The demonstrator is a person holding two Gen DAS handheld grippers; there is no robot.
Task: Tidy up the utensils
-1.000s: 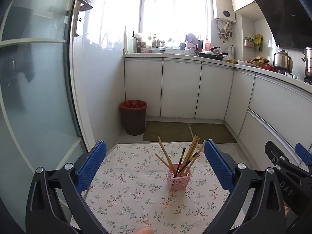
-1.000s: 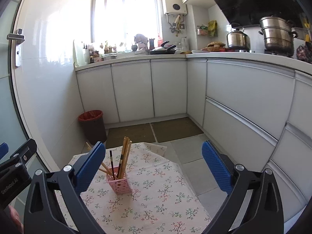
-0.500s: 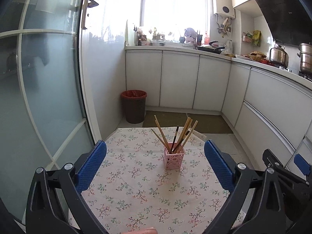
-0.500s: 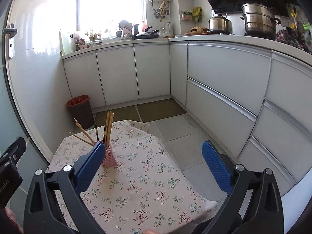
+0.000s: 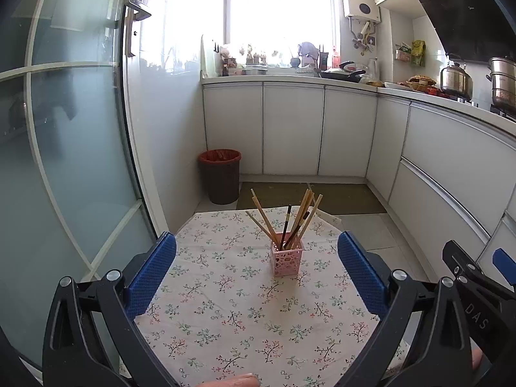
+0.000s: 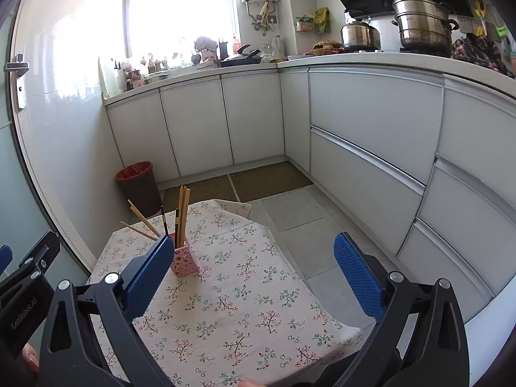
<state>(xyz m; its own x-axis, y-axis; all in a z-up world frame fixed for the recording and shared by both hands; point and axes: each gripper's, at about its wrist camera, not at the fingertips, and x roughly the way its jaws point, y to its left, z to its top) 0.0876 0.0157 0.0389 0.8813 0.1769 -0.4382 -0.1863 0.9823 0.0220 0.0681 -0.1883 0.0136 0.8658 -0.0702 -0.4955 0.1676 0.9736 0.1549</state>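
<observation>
Tongs (image 5: 257, 269) (image 6: 253, 271) gape above tablecloth (image 5: 225, 306); pink holder (image 5: 287, 262) mid-table.

A floral-clothed table (image 5: 225, 316) carries a pink holder (image 5: 287, 262) standing upright.

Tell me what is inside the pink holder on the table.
The pink holder holds a fanned bunch of chopsticks, mostly light wooden ones plus at least one dark one. Their lower ends are hidden behind its perforated walls, so anything else at the bottom cannot be seen.
</observation>
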